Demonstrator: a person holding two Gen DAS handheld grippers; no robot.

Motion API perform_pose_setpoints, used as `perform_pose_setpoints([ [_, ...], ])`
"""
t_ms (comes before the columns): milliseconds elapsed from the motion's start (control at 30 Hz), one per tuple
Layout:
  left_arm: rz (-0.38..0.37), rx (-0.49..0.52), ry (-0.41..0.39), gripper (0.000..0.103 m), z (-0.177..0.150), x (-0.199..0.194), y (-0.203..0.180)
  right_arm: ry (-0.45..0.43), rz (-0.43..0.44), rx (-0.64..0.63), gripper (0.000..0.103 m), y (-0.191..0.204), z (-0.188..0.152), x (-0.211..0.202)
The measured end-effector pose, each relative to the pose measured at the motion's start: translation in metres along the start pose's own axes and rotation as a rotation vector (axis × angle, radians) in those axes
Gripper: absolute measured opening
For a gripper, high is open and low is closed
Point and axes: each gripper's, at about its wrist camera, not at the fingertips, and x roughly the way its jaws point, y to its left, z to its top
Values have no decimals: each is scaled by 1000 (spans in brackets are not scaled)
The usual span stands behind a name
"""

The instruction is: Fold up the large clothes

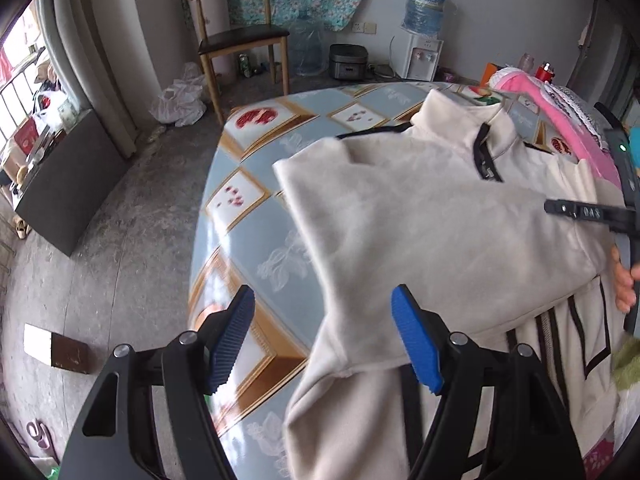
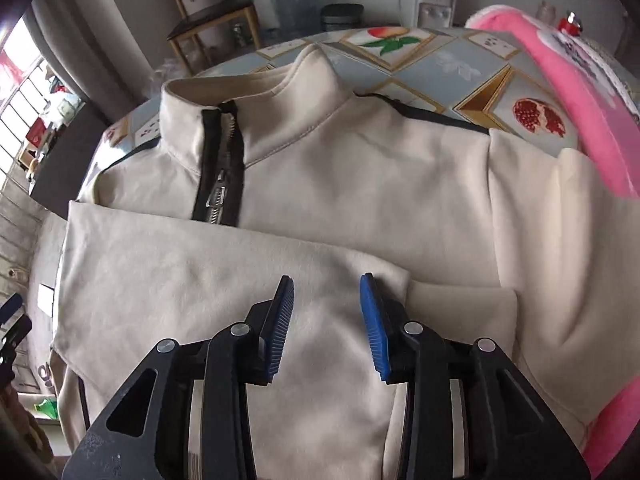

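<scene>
One cream fleece jacket (image 2: 360, 184) with a stand-up collar and a black-taped zip lies flat on one table covered in a blue-and-gold fruit-print oilcloth (image 1: 248, 236), one sleeve folded across its chest. The right gripper (image 2: 327, 328) hangs just above that folded sleeve, its two blue ribbed pads apart with nothing pinched between them. The left gripper (image 1: 324, 340) hovers over the jacket's edge, jaws spread wide and empty, one pad over oilcloth, the other over fleece. Just beside the jacket lies one pink padded garment (image 2: 580, 112). Beyond the table stand one wooden chair (image 1: 240, 40), two blue water bottles, one mounted on a white dispenser (image 1: 422, 58), and one dark cooker (image 1: 347, 62).
</scene>
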Motion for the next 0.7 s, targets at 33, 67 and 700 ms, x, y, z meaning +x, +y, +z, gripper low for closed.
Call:
perform_pose_setpoints([
  [33,-10,6,5,69,5,3,-10,-21,6,-30,49,6,-8,-9],
  [67,-15,12,12,69,8,7,-19,-45,23,-55,53,12,-18,-20],
  [700,10,52,83,72,30,91,-121,-209,-171,766,59,-385,-89,-146],
])
